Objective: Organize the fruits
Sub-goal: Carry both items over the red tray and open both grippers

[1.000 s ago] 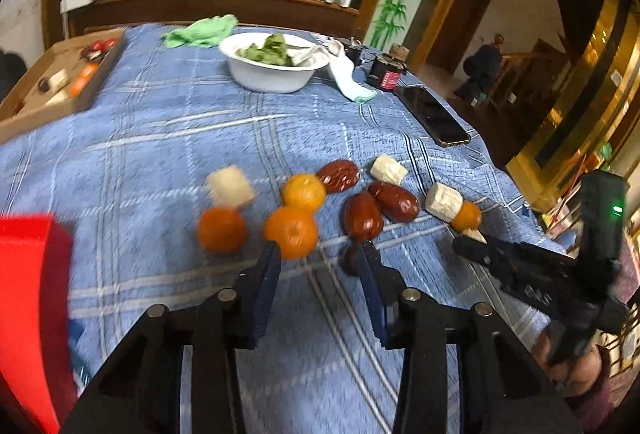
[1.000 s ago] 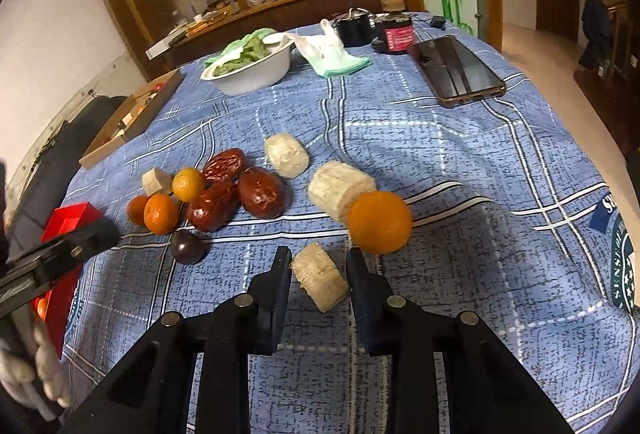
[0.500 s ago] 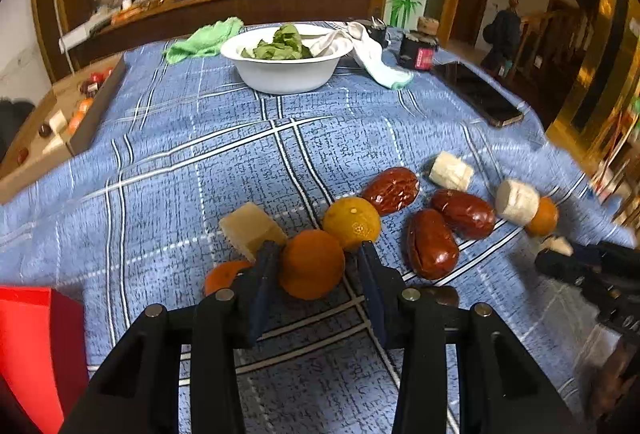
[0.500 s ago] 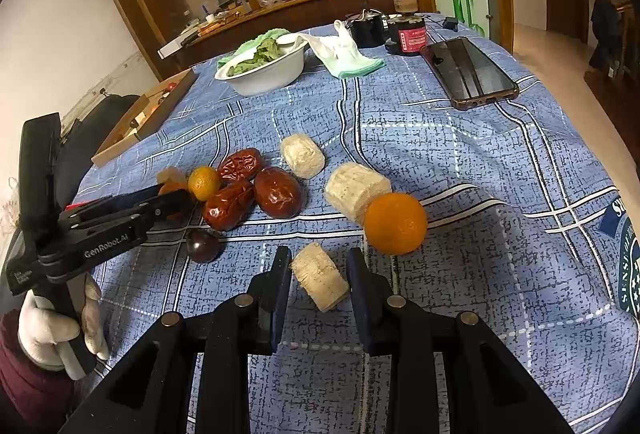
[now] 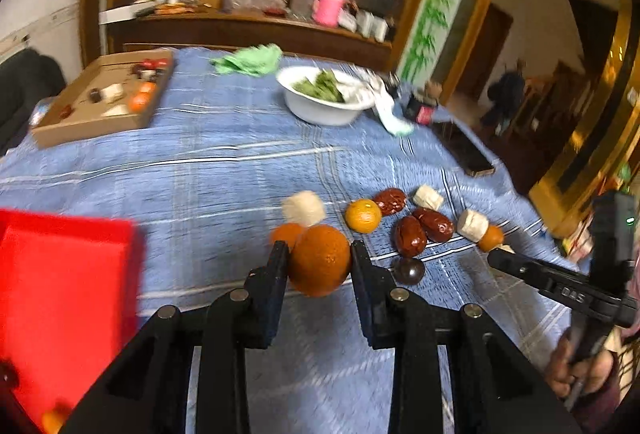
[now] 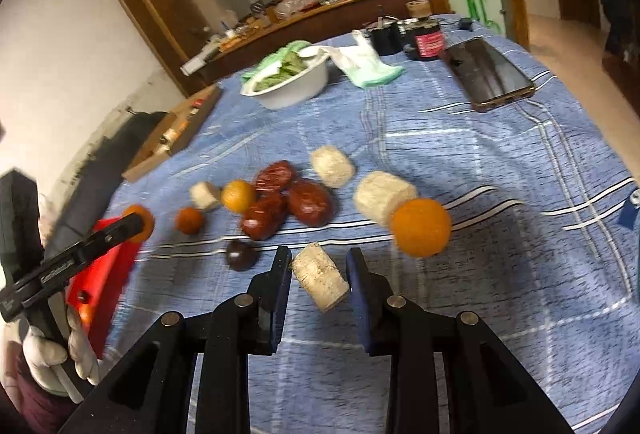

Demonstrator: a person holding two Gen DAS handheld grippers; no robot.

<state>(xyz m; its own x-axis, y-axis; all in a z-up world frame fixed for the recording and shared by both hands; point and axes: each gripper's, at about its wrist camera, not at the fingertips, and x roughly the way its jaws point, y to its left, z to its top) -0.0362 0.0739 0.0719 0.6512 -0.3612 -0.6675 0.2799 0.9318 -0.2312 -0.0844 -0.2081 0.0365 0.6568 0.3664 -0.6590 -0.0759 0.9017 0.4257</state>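
My left gripper has a big orange between its pads, lifted off the blue cloth; its jaws are closing. In the right wrist view that gripper hangs beside the red tray. My right gripper is shut on a pale cylindrical fruit chunk low over the cloth. Loose on the cloth lie red dates, small oranges, another orange, pale chunks and a dark round fruit.
A white bowl of greens stands at the back, with a cardboard tray of fruit at the far left. A phone, a jar and a white-green cloth lie at the far right. A gloved hand holds the left gripper.
My left gripper moved in around the big orange, closed on it and lifted it left toward the red tray. The right gripper stayed on the pale chunk.
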